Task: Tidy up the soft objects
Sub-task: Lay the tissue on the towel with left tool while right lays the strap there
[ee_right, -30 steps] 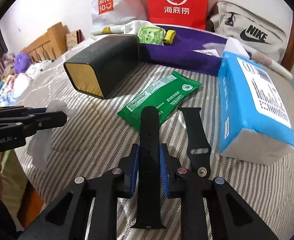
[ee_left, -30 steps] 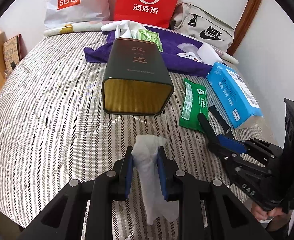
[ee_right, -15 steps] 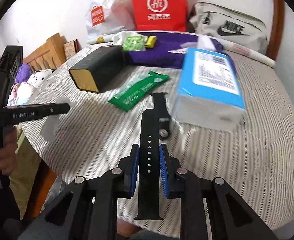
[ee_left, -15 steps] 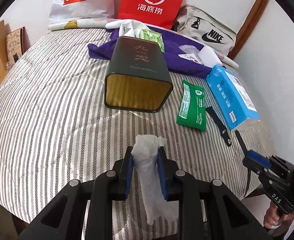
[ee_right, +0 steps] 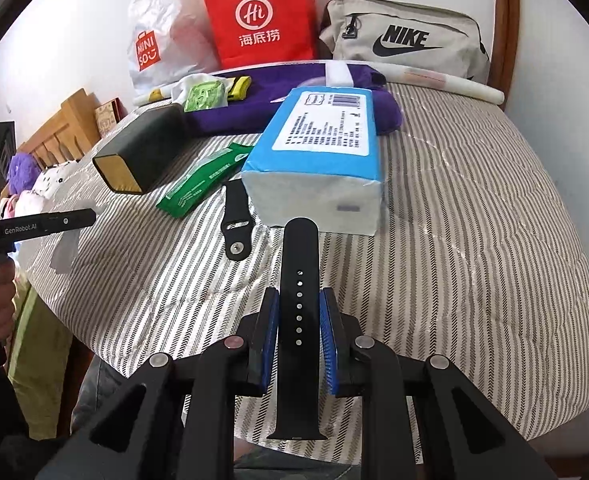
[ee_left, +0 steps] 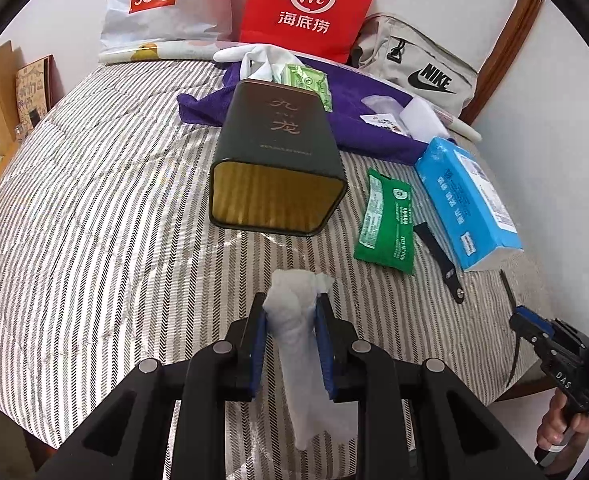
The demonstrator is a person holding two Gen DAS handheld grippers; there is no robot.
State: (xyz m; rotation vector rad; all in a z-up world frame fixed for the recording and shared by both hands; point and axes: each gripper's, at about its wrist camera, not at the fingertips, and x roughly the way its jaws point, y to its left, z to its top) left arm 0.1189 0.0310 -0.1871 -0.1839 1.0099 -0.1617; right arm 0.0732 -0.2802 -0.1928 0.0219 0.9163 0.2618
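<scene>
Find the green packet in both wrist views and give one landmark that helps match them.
Left wrist: green packet lies right of centre, between the tin and the blue tissue pack.
Right wrist: green packet lies left of centre, again between tin and tissue pack.
Shared landmark: the red bag at the back.

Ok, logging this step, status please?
Left gripper shut on white tissue. Right gripper shut on black strap. Open tin on bed, path clear.
</scene>
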